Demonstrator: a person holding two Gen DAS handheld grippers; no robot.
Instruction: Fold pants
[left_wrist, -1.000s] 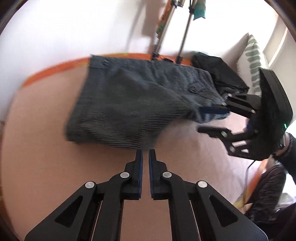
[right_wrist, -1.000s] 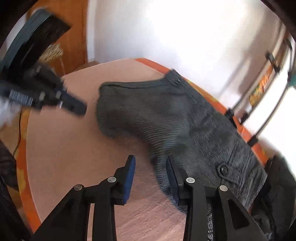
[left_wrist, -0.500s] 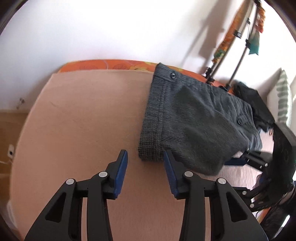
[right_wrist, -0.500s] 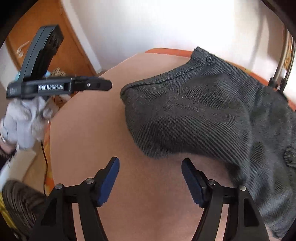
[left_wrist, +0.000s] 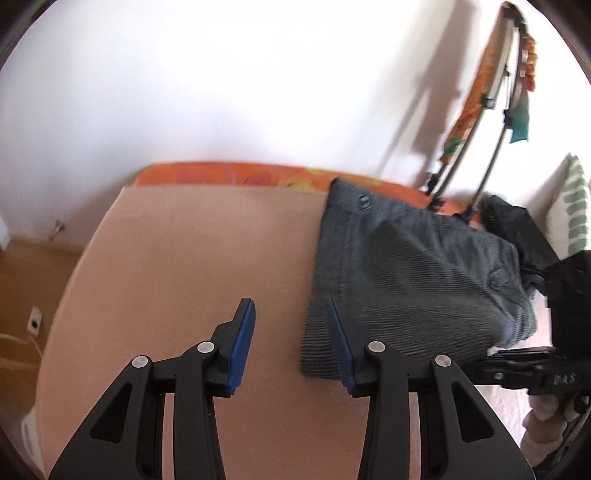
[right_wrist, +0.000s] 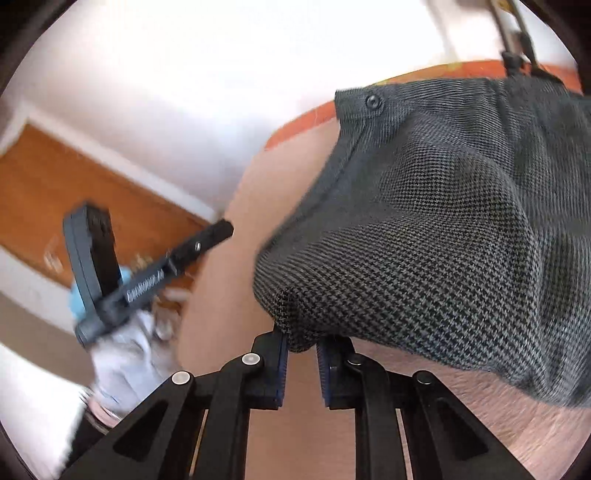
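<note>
Left gripper (left_wrist: 290, 341) spread, empty, right finger over near-left corner of pants (left_wrist: 406, 288) on peach bed (left_wrist: 184, 277). Right gripper (right_wrist: 301, 363) closing on near fold bulge, cloth between pads. Risk: shallow bite slips, fold collapses.

One pants (left_wrist: 413, 280); two grippers; one pillow (left_wrist: 574, 206).

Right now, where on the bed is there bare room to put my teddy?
Bare: the peach bed cover, between the orange sheet edge and the folded grey checked pants. Crowded: past the pants, a black garment and striped pillow.
</note>
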